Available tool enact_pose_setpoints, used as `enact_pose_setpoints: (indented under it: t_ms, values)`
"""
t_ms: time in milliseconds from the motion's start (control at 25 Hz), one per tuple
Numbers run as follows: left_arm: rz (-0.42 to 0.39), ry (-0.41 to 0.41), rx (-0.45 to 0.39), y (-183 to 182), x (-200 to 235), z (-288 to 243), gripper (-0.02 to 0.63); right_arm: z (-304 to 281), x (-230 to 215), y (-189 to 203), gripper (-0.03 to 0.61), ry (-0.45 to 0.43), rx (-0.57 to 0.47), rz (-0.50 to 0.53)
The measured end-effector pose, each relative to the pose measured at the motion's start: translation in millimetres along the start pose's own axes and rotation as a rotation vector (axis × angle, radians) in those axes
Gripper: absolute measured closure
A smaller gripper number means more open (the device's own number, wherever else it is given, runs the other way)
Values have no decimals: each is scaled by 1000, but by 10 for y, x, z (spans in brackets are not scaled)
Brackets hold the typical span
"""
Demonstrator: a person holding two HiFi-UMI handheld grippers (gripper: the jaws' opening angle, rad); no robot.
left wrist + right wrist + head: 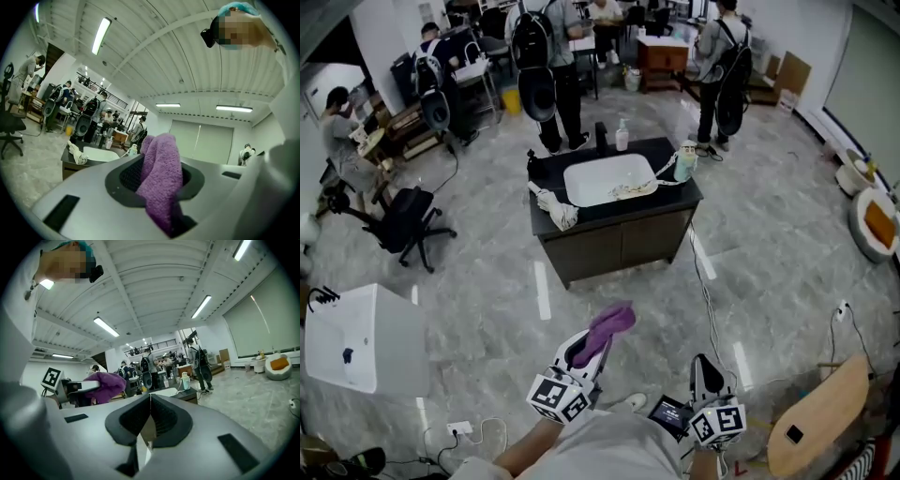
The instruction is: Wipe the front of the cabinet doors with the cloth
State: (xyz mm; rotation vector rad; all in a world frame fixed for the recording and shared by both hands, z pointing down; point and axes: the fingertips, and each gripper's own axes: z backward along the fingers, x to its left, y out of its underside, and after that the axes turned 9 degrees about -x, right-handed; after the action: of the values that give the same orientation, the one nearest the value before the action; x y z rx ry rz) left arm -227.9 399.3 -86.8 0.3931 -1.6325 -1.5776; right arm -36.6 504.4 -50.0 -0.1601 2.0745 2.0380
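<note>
The purple towelling cloth (161, 178) looks fluffy and rough. The dark brown wooden cabinet doors (623, 242) are matt. The grey marble-like floor (769, 272) is smooth and glossy.

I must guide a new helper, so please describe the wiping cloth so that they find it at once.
From the dark sink cabinet in the middle of the room, come toward the camera to the left gripper. The cloth hangs between its fingers. It is purple and held up, unlike the pale crumpled rag lying on the cabinet top.
</note>
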Motion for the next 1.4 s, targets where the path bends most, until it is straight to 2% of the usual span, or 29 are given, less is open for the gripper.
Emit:
enact_pose_setpoints:
  t_ms: [200,320,480,600,720,880,1120,1240,1400]
  values:
    - [-35,-25,20,144,-58,-377,514,-108,-504,-107,552,34,-20,-21]
    - [-23,-49,22,270,25,-671,514,-267,-824,-37,552,55,-1,-35]
    - [-24,-55,58,556,210,-1091,514,-610,-1135,71,552,41,46,-18]
    - [-2,-54,71,680,305,-1481,514,-877,-1407,-67,552,57,41,-7]
    - [-13,-33,29,631,300,-2046,514,-1203,-1726,-329,552,50,25,22]
    - [-32,32,-17,541,232,-2791,514,-1580,-2122,-477,552,63,38,62]
    - [-36,94,18,557,235,-3392,514,-1899,-2581,-640,552,105,0,70]
    - [-53,71,19,540,295,-3575,514,-2043,-2813,-706,552,99,4,64]
    - [-54,-15,-14,513,412,-3762,514,-2307,-3133,-700,552,43,19,61]
